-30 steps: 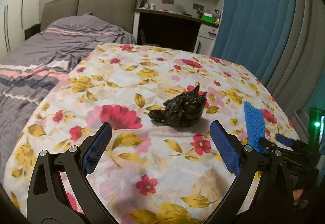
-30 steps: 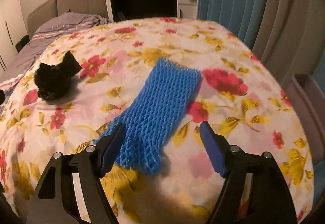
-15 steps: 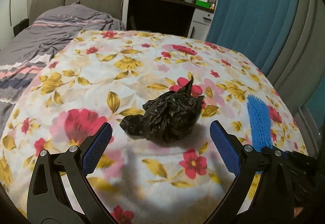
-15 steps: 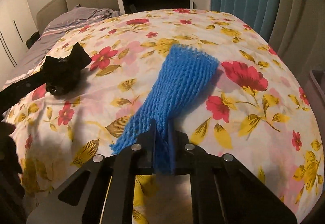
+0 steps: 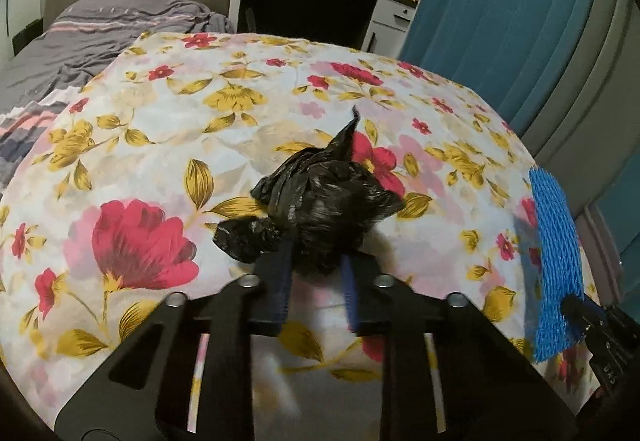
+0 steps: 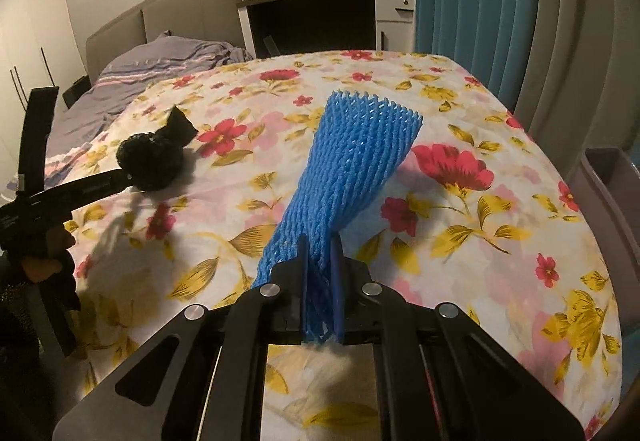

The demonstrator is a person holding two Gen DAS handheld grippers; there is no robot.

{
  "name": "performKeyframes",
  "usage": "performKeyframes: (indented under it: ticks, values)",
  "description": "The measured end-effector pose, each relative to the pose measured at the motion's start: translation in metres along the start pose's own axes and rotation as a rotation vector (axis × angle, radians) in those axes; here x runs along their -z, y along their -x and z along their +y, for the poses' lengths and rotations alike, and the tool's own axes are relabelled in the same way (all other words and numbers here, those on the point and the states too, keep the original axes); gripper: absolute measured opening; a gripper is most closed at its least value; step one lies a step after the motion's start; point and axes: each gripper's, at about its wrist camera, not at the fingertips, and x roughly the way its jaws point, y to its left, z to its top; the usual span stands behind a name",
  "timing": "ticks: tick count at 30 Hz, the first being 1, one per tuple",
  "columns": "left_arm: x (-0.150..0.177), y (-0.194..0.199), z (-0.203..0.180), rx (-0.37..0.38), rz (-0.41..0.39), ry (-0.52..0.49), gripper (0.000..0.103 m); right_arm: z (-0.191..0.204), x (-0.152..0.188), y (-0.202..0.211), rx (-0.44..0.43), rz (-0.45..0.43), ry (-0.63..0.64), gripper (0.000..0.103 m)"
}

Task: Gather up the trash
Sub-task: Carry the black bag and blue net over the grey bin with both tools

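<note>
Pick-up step of the trash collection, both grabs made. Left tool just closed, now narrow and pinching the near edge of the crumpled black bag, still resting mid-way along the floral bedspread. Right tool clamped tight on the near end of the blue foam net, right of the bag, far end sagging toward the bedspread. Next, likely: lifting both clear without slipping, then carrying to a bin, perhaps the grey container right of the bed.
</note>
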Motion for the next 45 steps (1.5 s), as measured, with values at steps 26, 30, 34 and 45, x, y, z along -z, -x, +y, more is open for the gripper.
performKeyframes:
  ticks: [26,30,34,45]
  values:
    - [0.019,0.096,-0.183,0.211,-0.132,-0.308,0.012,-0.083,0.017,0.103,0.071,-0.126,-0.068,0.010]
    - [0.023,0.096,-0.229,0.277,-0.122,-0.351,0.012,-0.119,0.020,0.121,0.132,-0.147,-0.107,0.010]
    - [0.029,0.094,-0.278,0.340,-0.117,-0.401,0.012,-0.161,0.025,0.139,0.200,-0.174,-0.161,0.010]
    - [0.037,0.070,-0.380,0.462,-0.069,-0.470,0.012,-0.238,0.038,0.152,0.315,-0.191,-0.274,0.011]
